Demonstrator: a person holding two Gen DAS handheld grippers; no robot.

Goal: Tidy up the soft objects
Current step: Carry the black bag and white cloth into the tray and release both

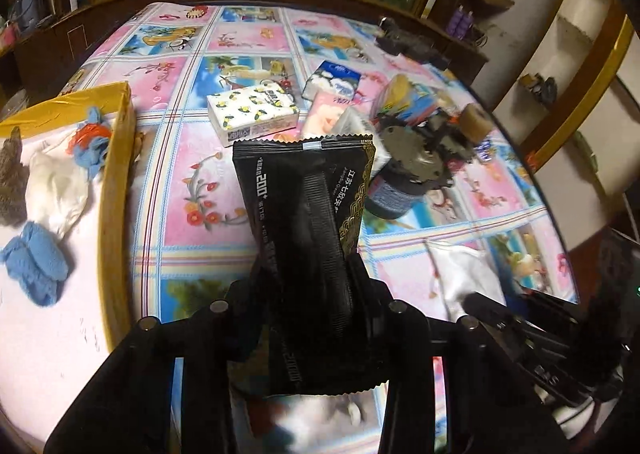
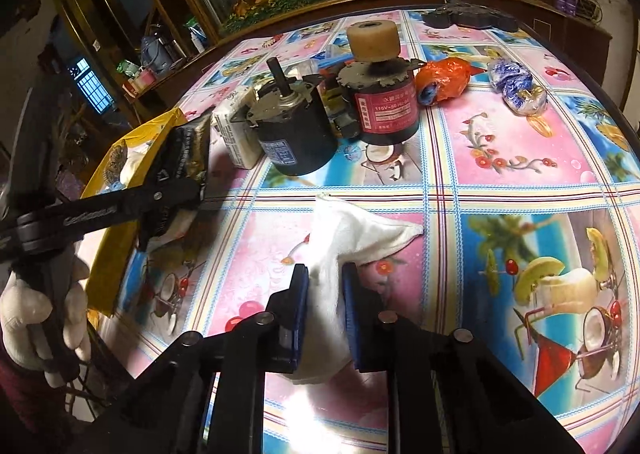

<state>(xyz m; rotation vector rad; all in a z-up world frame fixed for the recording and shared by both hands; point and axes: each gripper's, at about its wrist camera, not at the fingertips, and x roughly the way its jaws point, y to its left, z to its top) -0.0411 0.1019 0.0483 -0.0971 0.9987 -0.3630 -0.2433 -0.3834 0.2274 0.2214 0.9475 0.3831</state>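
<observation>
My left gripper is shut on a black tissue pack and holds it upright above the table, just right of the yellow box. The box holds a blue cloth, a white cloth and an orange-blue cloth. My right gripper is shut on a white cloth that drapes onto the table. The left gripper with the black pack also shows in the right wrist view, over the yellow box's edge.
Tissue packs, a lemon-print pack and a blue-white pack, lie mid-table. Two motors, one with a blue label and one with a red label, stand behind the cloth. An orange bag and a blue-white bundle lie far right.
</observation>
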